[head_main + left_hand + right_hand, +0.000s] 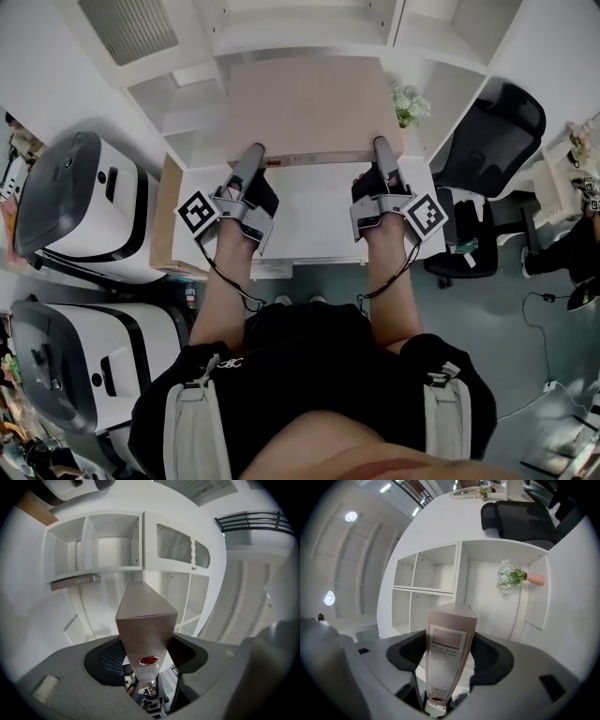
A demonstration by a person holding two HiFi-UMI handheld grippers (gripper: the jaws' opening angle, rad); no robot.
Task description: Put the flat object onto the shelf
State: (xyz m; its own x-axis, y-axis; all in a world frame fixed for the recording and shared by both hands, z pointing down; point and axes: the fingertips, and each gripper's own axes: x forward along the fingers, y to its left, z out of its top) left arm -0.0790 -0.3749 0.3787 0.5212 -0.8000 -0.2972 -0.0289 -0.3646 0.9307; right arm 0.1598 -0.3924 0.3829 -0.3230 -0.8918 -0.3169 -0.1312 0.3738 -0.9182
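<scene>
Head view: file box [309,108] is held in the air before the shelf [178,103]. Left gripper [251,155] and right gripper [382,148] each pinch its near edge. Likely stiff, light and smooth; this two-point edge hold suits it, though it may slip.

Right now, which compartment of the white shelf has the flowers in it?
The compartment just right of the flat brown file box, by the right tongs: it alone holds a pink vase of pale flowers.
</scene>
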